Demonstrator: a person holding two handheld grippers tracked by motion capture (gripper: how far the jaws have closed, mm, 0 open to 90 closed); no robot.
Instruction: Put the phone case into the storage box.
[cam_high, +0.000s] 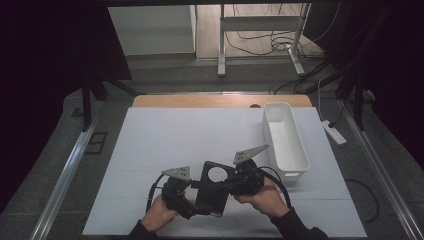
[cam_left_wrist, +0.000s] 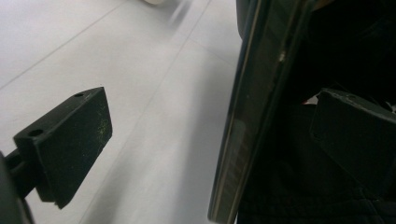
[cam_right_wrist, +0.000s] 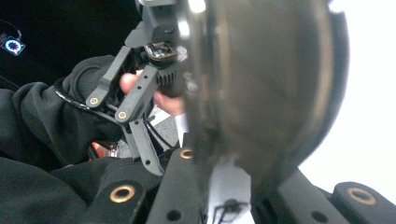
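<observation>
Both grippers on the black plate, above the near surface

I clamped my right gripper (cam_high: 239, 181) shut on the plate (cam_high: 212, 186) to steady it; my left gripper's (cam_high: 194, 197) jaws straddled its edge, not visibly pinching, ready to take over

We read this as lab or recording studio, not home. Tabletop (cam_high: 150, 150) under plain white sheet, wooden edge bare at 12 o'clock. Black curtains (cam_high: 50, 75) close in at 9 and 3 o'clock. Metal stand (cam_high: 260, 30) with loose cables (cam_high: 260, 42) on floor at 12 o'clock. Power strip (cam_high: 334, 132) at 2 o'clock. Aluminium rails (cam_high: 65, 175) flank both sides. White bin (cam_high: 286, 142) at 2 o'clock.
</observation>
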